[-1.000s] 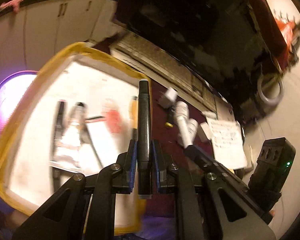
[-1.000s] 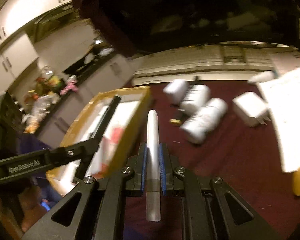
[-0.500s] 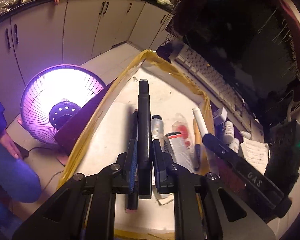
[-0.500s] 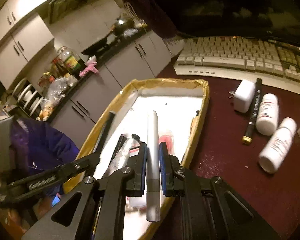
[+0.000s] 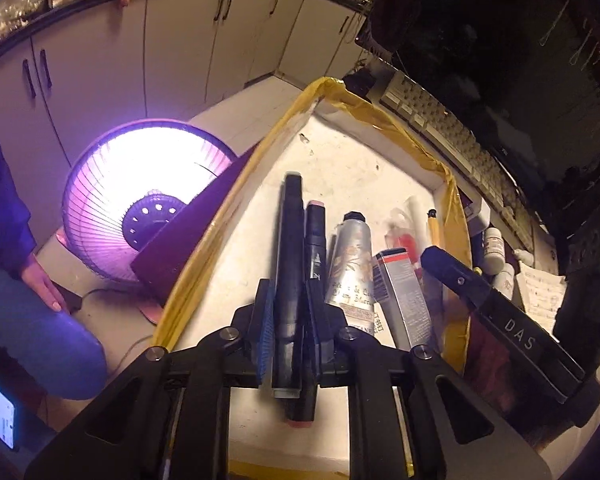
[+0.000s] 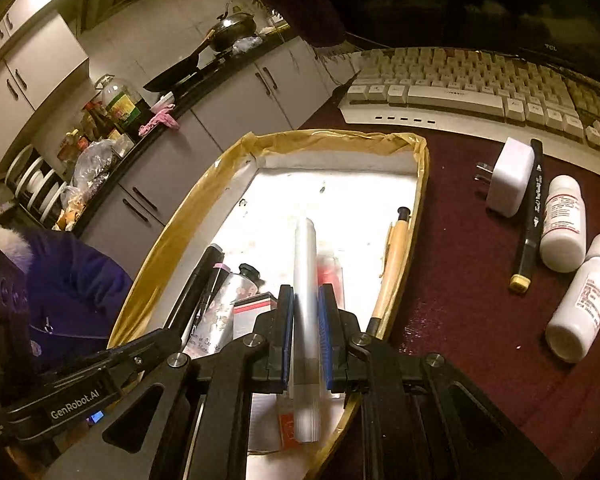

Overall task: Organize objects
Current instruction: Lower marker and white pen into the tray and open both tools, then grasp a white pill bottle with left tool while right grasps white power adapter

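Note:
My left gripper (image 5: 288, 312) is shut on a black marker (image 5: 290, 240) and holds it over the white, yellow-rimmed tray (image 5: 260, 152). My right gripper (image 6: 306, 332) is shut on a silver pen (image 6: 306, 280) above the same tray (image 6: 332, 138). In the tray lie another black marker (image 5: 314, 236), a silver hand-cream tube (image 5: 350, 264), a small grey box (image 5: 400, 296), a red item and a tan pencil (image 6: 392, 260). The left gripper's arm (image 6: 80, 392) shows at the right view's lower left.
On the maroon desk right of the tray lie a white plug adapter (image 6: 508, 176), a black marker (image 6: 530, 216) and two white bottles (image 6: 564, 224). A beige keyboard (image 6: 460, 84) lies behind. A glowing heater (image 5: 140, 184) and a seated person stand left of the desk.
Both grippers have swung left from the desk items to over the tray and come lower toward it, each keeping hold of its pen.

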The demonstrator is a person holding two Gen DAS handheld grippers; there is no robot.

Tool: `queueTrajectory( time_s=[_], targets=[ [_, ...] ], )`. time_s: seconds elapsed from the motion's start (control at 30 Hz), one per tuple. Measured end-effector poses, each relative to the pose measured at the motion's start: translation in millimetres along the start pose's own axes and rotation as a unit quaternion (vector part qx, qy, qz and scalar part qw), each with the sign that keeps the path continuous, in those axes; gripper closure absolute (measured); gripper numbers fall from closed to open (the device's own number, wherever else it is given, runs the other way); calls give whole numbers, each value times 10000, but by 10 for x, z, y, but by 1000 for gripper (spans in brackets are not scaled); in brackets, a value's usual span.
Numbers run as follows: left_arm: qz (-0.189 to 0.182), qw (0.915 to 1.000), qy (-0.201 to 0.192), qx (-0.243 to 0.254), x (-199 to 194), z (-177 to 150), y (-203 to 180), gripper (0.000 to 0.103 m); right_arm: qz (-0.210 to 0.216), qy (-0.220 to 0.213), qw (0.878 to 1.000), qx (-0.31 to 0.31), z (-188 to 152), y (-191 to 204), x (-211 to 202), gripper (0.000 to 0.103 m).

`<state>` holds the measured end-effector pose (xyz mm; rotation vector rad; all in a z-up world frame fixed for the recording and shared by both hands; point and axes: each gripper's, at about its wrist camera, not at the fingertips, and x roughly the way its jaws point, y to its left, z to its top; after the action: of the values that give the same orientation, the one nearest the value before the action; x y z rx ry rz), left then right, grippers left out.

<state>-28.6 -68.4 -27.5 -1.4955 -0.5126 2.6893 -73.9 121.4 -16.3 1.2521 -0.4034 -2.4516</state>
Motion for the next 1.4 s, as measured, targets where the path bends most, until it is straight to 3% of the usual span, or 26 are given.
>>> queueTrajectory(
  time_s=[0.1,0.17,0.23,0.37,0.63,0.9,1.03,1.23,1.4],
  targets=[
    [155,9997,-130,124,-45,-27,-47,75,-89,68,9999,-47,-1,14,-13,92],
    [240,9991,-302,180,-110,-53,-82,61,-7,17,10000,13,0,-8,-98,89],
    [217,9985,-474,183,-190,-68,-109,58,119,-76,9999,-13,8,-12,-194,81],
    [139,9971,-696,291,-325,-91,-227,56,330,-429,9985,-30,-44,-125,-529,74],
    [-238,9956,-631,645,-354,-246,-627,55,294,-473,9981,265,-358,-582,-845,73],
    [-504,9908,-275,1226,-186,-384,-1184,55,-269,-708,9912,1082,-533,-1239,-1073,67],
    [-575,9882,-242,1399,-180,-415,-1329,55,-429,-897,9868,1276,-476,-1410,-1215,67],
    [-614,9872,-153,1467,-86,-348,-1573,55,-1136,-1189,9817,963,-349,-1528,-1395,66],
    [-733,9826,-225,1694,-120,-266,-1853,55,-1155,-1108,9750,1539,-136,-1842,-1301,59]
  ],
)
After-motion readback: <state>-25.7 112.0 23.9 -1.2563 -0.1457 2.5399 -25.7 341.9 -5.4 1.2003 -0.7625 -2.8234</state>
